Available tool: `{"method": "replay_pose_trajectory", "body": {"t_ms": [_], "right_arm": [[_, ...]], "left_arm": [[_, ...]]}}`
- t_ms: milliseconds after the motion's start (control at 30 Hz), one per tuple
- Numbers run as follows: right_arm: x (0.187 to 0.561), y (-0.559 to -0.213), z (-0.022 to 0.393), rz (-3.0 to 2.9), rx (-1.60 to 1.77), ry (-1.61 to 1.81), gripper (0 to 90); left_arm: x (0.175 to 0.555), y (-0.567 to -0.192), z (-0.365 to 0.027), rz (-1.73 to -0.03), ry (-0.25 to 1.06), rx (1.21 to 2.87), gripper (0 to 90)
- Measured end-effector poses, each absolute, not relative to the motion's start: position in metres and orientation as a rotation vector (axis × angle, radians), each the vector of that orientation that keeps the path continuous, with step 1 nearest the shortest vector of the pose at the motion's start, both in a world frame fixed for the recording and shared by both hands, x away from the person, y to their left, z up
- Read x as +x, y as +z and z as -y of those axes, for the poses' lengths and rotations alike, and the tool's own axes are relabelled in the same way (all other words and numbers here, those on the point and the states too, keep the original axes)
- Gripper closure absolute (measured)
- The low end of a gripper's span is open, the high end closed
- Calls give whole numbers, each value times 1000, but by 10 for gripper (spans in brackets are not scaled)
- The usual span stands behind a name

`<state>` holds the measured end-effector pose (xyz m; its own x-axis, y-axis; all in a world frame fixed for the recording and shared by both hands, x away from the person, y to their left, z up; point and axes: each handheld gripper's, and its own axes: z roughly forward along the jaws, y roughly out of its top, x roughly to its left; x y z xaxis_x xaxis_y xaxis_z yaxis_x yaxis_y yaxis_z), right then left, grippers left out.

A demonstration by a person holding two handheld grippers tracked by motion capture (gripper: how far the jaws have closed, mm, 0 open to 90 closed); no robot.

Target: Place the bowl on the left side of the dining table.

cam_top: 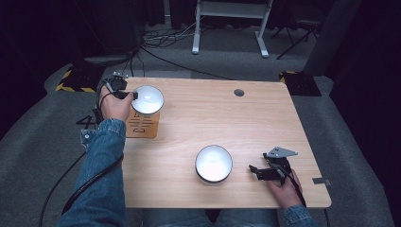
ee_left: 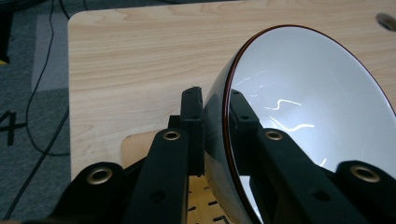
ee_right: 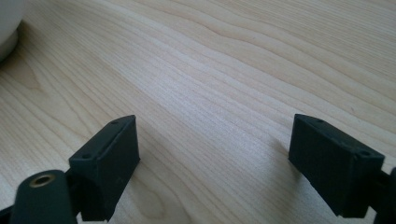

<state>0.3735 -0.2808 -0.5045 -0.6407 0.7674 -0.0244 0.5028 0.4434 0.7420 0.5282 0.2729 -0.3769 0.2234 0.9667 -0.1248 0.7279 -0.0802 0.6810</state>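
Writing: a "4" on the grey floor (ee_left: 9, 128).
Left gripper (ee_left: 215, 133): pinching the bowl (ee_left: 317, 102) rim.
Right gripper (ee_right: 215, 149): spread over the wooden table (ee_right: 224, 70).

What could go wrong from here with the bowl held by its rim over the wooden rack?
1. The left gripper pinches only the thin rim of the tilted bowl; it may pivot or slip out.
2. The bowl hangs above the slotted wooden rack near the table's left edge; a drop could roll it off.

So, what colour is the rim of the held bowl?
Dark reddish-brown, on the bowl; the left gripper view shows it best.
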Motion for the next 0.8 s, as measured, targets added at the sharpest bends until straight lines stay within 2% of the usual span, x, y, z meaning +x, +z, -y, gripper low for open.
{"method": "replay_pose_trajectory", "body": {"t_ms": [367, 800], "right_arm": [[373, -504, 281, -2342, 1081, 1025, 161], [374, -505, 281, -2342, 1081, 1025, 161]], "left_arm": [[536, -403, -285, -1655, 436, 1830, 798], [533, -417, -295, -1689, 405, 1840, 798]]}}
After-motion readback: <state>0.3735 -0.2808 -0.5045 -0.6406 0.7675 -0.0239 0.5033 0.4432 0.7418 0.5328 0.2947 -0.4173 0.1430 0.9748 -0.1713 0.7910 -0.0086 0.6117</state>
